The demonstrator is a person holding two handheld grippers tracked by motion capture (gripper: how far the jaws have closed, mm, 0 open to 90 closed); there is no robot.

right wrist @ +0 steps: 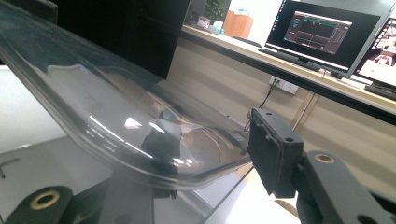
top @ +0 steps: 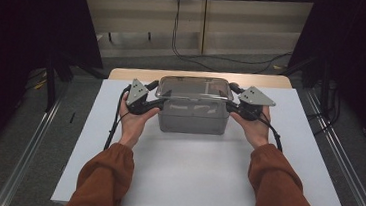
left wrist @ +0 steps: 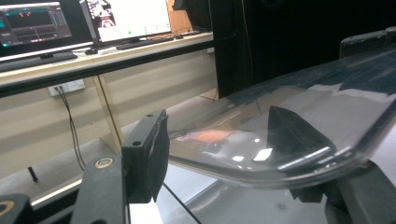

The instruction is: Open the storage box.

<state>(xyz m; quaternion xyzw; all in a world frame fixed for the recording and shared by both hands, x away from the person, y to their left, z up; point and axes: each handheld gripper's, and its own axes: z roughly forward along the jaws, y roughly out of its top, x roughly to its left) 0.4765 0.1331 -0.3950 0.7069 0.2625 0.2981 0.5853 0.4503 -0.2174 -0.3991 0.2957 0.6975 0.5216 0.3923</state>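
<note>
A clear plastic box (top: 193,111) with a clear lid (top: 195,88) sits at the middle of the white desk (top: 200,170), toward its far edge. The left gripper (top: 147,96) and right gripper (top: 240,102) meet the lid's two ends. Each gripper's jaws stand wide apart, straddling the lid's rim (left wrist: 280,163) without clamping it. Bare desk surrounds the box, widest on the person's side.

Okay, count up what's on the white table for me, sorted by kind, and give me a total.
Clear plastic box with its clear lid on: 1
Hand-held grippers, the left hand-held gripper and the right hand-held gripper, one at each end of the lid: 2
Total: 3
</note>
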